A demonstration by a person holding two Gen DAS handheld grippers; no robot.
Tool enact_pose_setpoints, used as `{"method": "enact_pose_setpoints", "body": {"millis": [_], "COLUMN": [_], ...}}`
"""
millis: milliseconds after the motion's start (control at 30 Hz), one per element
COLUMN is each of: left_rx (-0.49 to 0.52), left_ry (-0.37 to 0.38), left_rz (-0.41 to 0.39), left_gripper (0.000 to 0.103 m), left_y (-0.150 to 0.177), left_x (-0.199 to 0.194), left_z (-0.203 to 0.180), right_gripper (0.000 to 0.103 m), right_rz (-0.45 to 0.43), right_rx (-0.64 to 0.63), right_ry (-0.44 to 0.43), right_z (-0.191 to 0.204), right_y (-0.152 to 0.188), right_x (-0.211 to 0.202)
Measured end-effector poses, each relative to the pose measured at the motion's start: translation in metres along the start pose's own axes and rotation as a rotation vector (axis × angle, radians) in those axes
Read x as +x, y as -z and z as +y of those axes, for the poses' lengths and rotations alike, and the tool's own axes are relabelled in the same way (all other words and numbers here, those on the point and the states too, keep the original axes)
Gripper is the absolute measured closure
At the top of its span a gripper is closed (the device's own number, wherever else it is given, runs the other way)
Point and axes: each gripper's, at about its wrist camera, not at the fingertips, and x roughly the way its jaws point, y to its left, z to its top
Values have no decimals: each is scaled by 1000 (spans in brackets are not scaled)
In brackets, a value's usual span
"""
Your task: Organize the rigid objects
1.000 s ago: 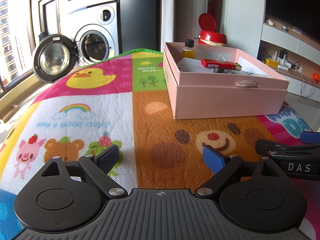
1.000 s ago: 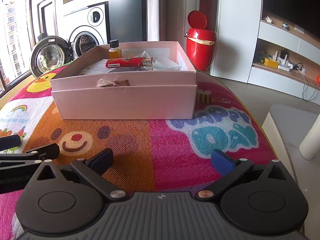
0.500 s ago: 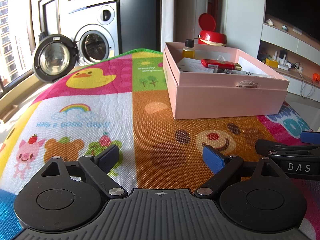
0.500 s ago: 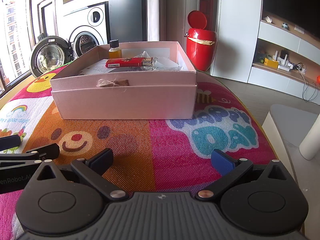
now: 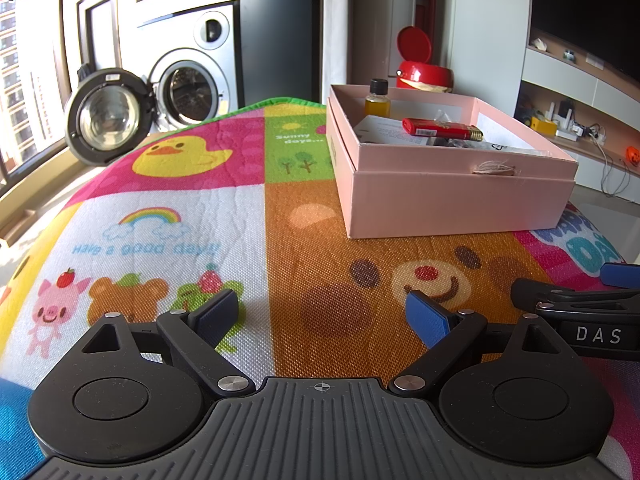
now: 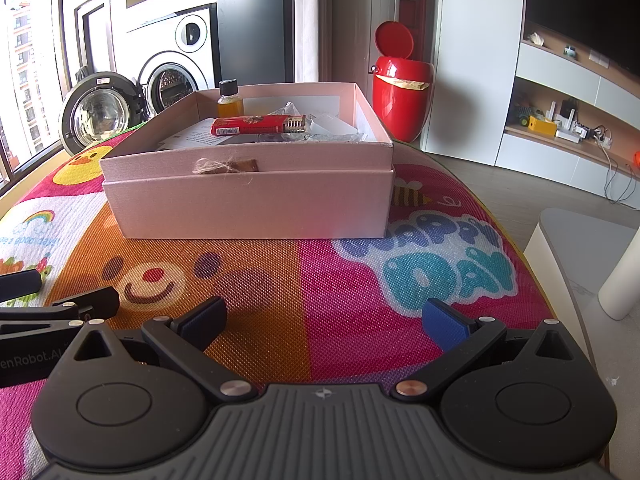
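Observation:
A pink cardboard box point(image 5: 448, 200) point(image 6: 248, 204) stands on the colourful play mat. Inside it lie a red lighter point(image 5: 440, 130) point(image 6: 256, 125), a small bottle of yellow liquid with a black cap point(image 5: 377, 98) point(image 6: 229, 101), papers and clear plastic bags. My left gripper point(image 5: 320, 314) is open and empty, low over the mat, well short of the box. My right gripper point(image 6: 324, 318) is open and empty, also low over the mat in front of the box. Each gripper shows at the edge of the other's view.
The mat point(image 5: 200, 216) covers a table whose right edge drops to the floor point(image 6: 560, 200). A red bin point(image 6: 400, 96) stands behind the box. A washing machine with its door open point(image 5: 104, 120) is at the back left. A white stool point(image 6: 580, 248) is at the right.

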Motion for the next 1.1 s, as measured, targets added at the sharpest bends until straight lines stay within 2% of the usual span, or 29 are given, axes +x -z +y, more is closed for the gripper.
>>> {"method": "enact_pose_setpoints", "body": {"millis": [1100], "left_rx": [-5], "left_ry": [5], "left_rz": [2], "left_gripper": [8], "left_y": [1], "left_x": [-2], "left_z": [0], "right_gripper": [0], "right_rz": [0], "right_rx": [0], "right_ry": [0], "right_z": [0], "right_y": [0], "right_x": [0]}}
